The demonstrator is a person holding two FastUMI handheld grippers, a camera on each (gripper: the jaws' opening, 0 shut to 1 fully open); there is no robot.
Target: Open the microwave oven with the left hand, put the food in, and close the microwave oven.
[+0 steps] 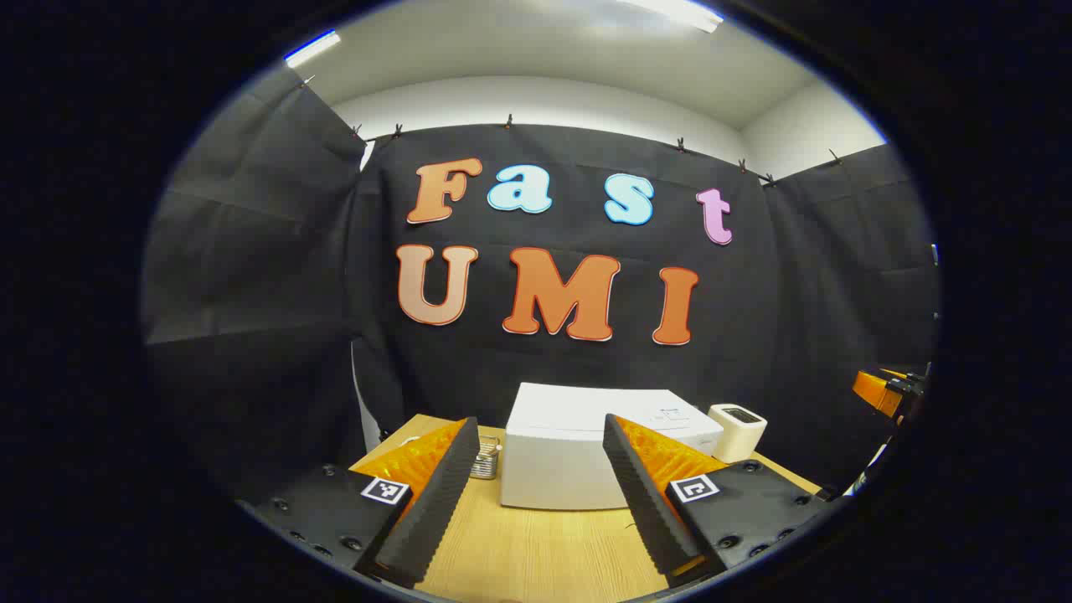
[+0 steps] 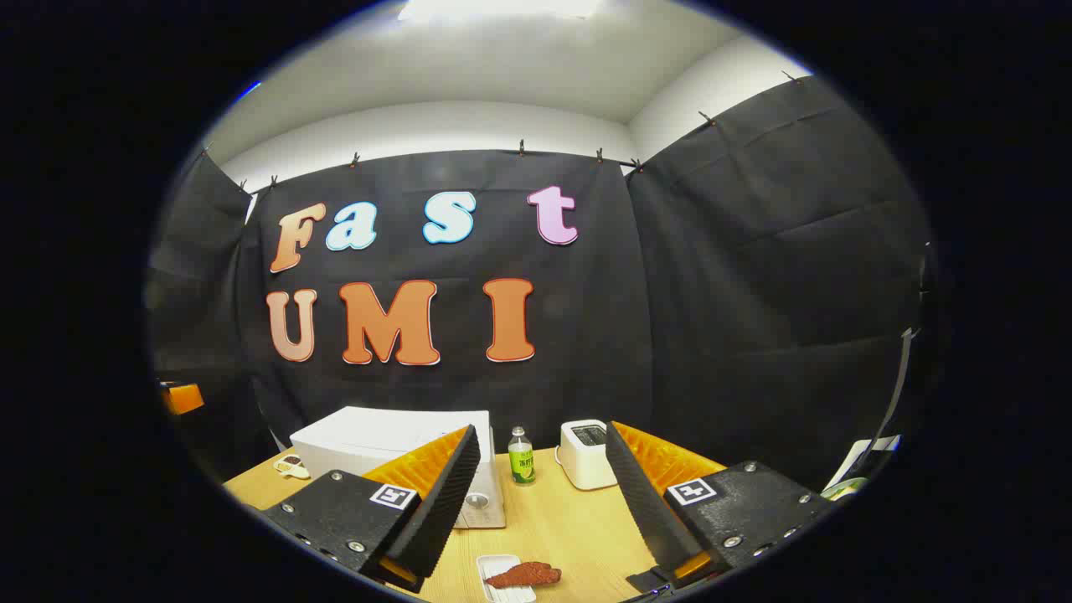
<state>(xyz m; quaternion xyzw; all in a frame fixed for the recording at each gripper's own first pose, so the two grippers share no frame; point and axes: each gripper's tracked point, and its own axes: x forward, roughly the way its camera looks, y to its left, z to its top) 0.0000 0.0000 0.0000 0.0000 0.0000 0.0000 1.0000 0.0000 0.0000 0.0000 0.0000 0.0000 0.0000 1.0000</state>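
Observation:
A white microwave oven (image 1: 578, 452) stands shut at the back of the wooden table (image 1: 536, 553); the right gripper view has the microwave (image 2: 385, 448) at centre left, with its dial panel beside a finger. My left gripper (image 1: 536, 511) is open, held in front of the microwave and apart from it. A brown piece of food (image 2: 523, 574) lies on a small white tray (image 2: 502, 578) on the table, low between the fingers of my right gripper (image 2: 540, 515), which is open and above it.
A white toaster (image 2: 586, 454) and a green-labelled bottle (image 2: 521, 456) stand at the back of the table right of the microwave. A small metal rack (image 1: 486, 459) sits left of the microwave. The other gripper's edge (image 1: 888, 392) shows far right.

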